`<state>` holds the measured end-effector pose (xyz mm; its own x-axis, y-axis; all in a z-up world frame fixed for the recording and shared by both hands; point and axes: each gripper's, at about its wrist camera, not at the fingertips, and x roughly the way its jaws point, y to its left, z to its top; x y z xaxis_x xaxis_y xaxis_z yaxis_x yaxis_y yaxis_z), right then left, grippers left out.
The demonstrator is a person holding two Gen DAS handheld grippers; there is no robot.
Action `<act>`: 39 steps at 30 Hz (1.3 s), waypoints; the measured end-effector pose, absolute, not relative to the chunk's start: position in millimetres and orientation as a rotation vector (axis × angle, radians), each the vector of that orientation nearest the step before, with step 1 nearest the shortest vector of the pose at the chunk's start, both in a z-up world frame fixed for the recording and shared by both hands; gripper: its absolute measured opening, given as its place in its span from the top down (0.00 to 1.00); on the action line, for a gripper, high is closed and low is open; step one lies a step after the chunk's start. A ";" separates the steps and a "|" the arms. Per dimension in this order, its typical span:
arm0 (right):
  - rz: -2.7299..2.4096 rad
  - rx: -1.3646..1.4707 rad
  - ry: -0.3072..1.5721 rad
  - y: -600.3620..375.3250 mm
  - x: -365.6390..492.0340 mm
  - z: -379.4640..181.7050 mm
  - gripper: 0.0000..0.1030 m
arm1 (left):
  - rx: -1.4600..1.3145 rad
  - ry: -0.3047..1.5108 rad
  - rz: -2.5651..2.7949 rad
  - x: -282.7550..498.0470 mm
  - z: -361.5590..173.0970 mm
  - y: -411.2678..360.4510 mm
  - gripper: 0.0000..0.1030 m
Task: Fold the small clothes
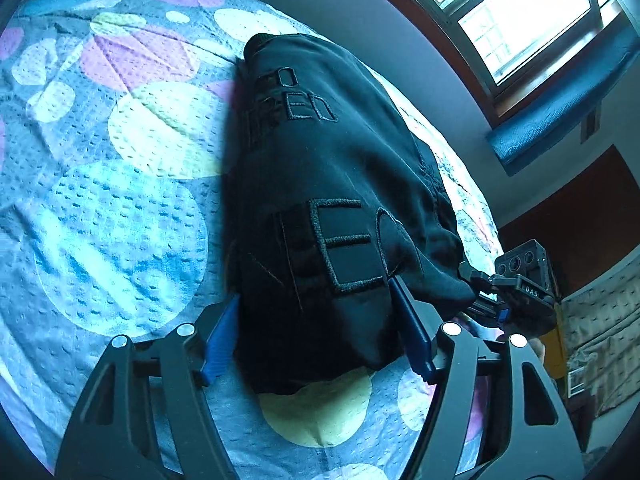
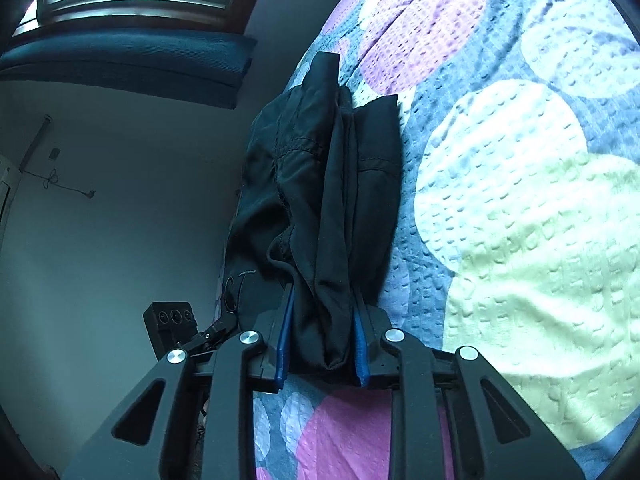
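Note:
A black garment (image 1: 328,200) with raised black letters lies folded on the bed. My left gripper (image 1: 316,312) straddles its near end with the jaws wide apart and the cloth bulging between the blue pads (image 1: 220,340). My right gripper (image 2: 322,320) is shut on a thick bunched fold of the same black garment (image 2: 320,184), its blue pads (image 2: 285,332) pressing both sides. The right gripper's body also shows in the left wrist view (image 1: 520,284), at the garment's right edge.
The bed has a grey quilted cover with large pastel dots (image 1: 120,208). A grey wall (image 2: 120,200), a window (image 1: 520,12) and a blue cushioned sill (image 2: 120,64) lie beyond the bed's edge.

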<state>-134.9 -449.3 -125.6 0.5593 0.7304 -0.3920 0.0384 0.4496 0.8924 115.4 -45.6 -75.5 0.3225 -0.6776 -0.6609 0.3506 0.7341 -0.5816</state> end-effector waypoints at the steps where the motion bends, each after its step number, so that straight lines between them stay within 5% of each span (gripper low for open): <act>1: 0.508 1.032 0.890 -450.2 -135.5 -122.5 0.77 | -0.370 1.043 -0.691 113.2 -74.3 -45.2 0.34; 31: 0.453 1.048 0.837 -457.9 -181.8 -126.8 0.65 | -0.345 1.024 -0.641 78.2 -73.8 -41.5 0.28; 34: 0.429 1.007 0.843 -450.4 -193.1 -121.1 0.60 | -0.285 0.999 -0.595 61.8 -66.4 -42.3 0.27; 39: 0.398 0.910 0.876 -432.7 -205.7 -104.5 0.37 | -0.171 0.958 -0.487 33.4 -57.4 -46.9 0.18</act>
<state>-205.7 -432.7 -104.5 0.6009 0.6350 -0.4855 0.0526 0.5747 0.8167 33.4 -46.9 -57.4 0.4776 -0.4703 -0.7421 0.3223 0.8795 -0.3501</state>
